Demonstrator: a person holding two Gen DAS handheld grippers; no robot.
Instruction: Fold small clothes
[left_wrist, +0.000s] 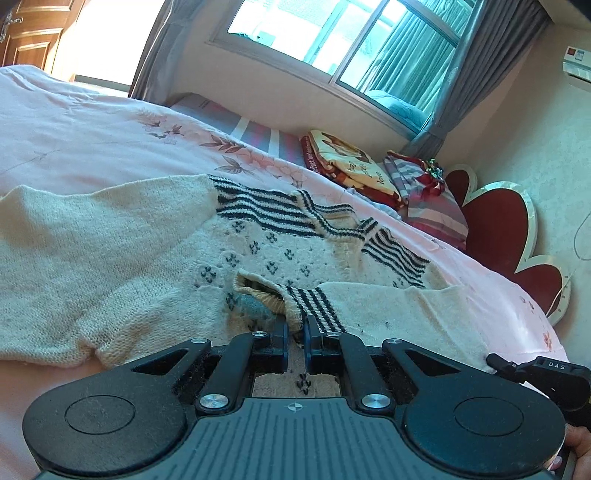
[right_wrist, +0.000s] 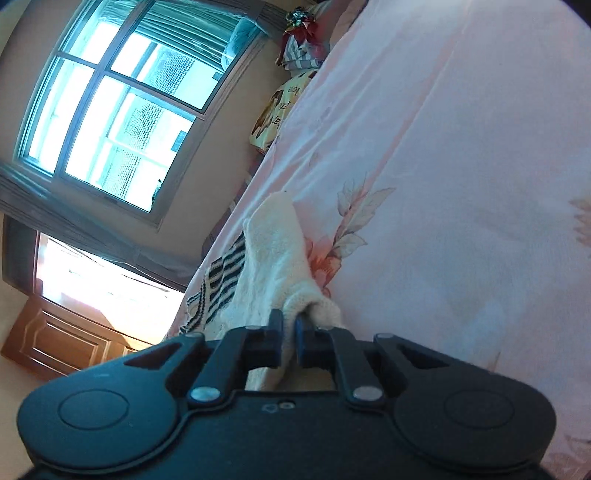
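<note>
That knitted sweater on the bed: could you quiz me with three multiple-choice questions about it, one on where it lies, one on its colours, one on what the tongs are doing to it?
1. Where does the sweater lie?
A. on the pink floral bedsheet
B. on the floor
C. on the windowsill

2. What colour are its stripes?
A. red on yellow
B. dark on cream
C. green on white

3. What are the left tongs doing?
A. hanging open above the sweater
B. gripping a pillow
C. shut on the striped cuff

Answers:
1. A, the sheet shows all round the knit.
2. B, dark bands cross the cream wool near the neck and cuff.
3. C, the cuff runs in between the closed pads; the right tongs likewise pinch cream knit.
</note>
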